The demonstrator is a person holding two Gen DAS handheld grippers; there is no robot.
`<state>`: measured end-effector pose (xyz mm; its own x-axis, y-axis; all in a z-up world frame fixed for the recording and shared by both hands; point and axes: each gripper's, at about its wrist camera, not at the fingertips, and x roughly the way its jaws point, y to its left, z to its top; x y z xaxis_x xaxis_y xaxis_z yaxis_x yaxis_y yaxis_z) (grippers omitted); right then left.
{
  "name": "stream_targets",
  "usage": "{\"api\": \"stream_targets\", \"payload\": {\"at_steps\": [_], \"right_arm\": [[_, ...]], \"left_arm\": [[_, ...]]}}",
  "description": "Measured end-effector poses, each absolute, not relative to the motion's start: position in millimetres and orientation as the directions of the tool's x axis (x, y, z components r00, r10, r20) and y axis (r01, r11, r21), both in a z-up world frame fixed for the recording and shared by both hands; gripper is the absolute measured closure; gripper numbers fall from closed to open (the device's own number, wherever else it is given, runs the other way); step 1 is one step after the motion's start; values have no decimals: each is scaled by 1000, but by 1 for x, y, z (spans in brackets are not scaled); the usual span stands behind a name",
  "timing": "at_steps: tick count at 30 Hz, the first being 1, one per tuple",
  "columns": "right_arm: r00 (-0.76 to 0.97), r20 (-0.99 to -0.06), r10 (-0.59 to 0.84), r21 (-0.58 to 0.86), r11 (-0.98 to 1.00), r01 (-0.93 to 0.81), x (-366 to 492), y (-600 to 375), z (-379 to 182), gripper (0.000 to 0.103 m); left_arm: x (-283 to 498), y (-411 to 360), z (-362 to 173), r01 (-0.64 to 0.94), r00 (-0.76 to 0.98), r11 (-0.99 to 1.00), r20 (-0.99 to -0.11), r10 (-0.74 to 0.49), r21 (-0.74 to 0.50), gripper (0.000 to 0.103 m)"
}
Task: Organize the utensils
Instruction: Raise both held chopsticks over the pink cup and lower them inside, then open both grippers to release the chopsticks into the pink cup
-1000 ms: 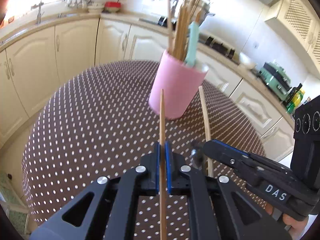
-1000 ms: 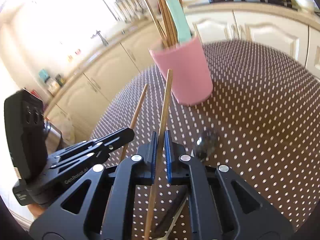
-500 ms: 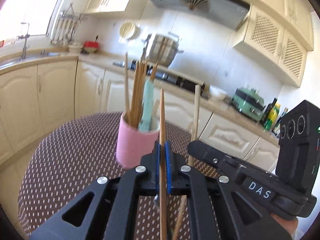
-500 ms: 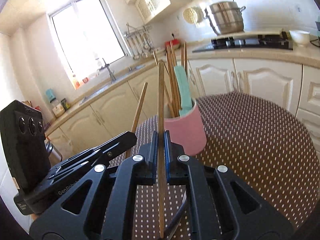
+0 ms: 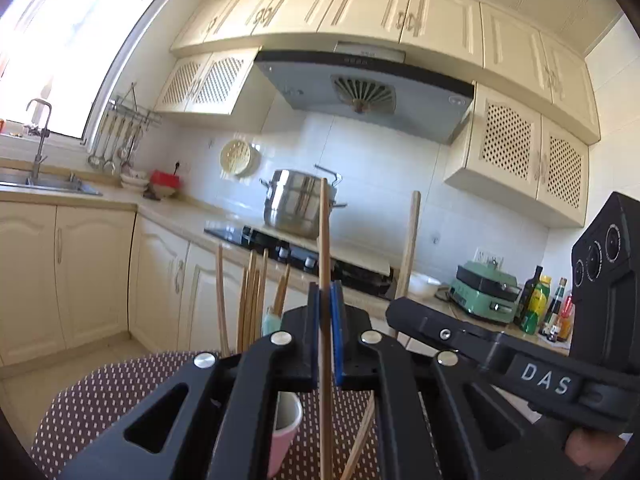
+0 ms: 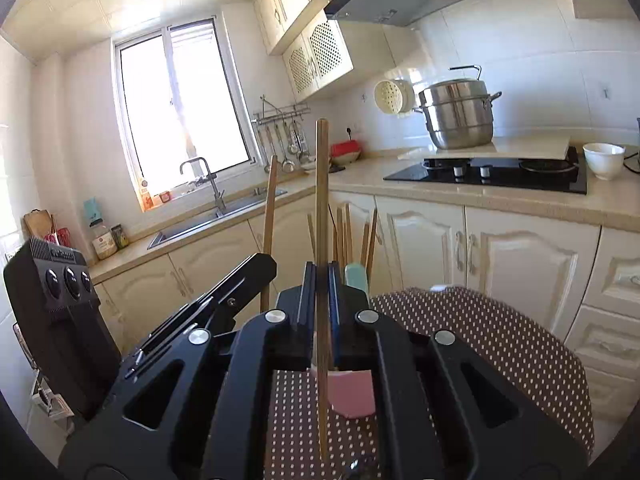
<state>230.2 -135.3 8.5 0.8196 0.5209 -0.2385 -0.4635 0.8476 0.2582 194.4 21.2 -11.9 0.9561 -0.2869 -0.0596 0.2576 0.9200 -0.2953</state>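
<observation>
Two grippers each clamp a single wooden chopstick upright: the left gripper (image 5: pixel 326 300) has its blue pads pressed on the left chopstick (image 5: pixel 325 240), and the right gripper (image 6: pixel 322 280) grips the right chopstick (image 6: pixel 321 200) the same way. Both sit side by side above the dotted table (image 6: pixel 500 332). The pink cup (image 6: pixel 352 396), partly hidden behind the fingers, stands on that table holding more chopsticks (image 6: pixel 344 232) and a mint-green utensil (image 6: pixel 356 276).

Matt wooden chopstick (image 5: pixel 325 240); glossy steel pot (image 6: pixel 458 118); dotted cloth tablecloth (image 6: pixel 500 344).
</observation>
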Motion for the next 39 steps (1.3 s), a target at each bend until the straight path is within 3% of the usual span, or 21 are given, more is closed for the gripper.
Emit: {"api": "stream_targets", "payload": {"at_steps": [12,18,27,39], "right_arm": [[863,-146,485,204,868,-453,273,-121,35,96],[869,-127,477,193,872,-450,283,-113,29,96],[865,-176,471,175,879,-443,295,-104,8,96],[859,-205,470,188,880,-437,298,-107,-4,96]], "left_arm": [[235,33,-5,195,979,939,113,-169,-283,97],[254,32,-13,177,981,950,121,-150,-256,97],[267,37,-34,175,984,951,73,-162,-255,97],[262,42,-36,179,982,948,101,-157,-263,97]]}}
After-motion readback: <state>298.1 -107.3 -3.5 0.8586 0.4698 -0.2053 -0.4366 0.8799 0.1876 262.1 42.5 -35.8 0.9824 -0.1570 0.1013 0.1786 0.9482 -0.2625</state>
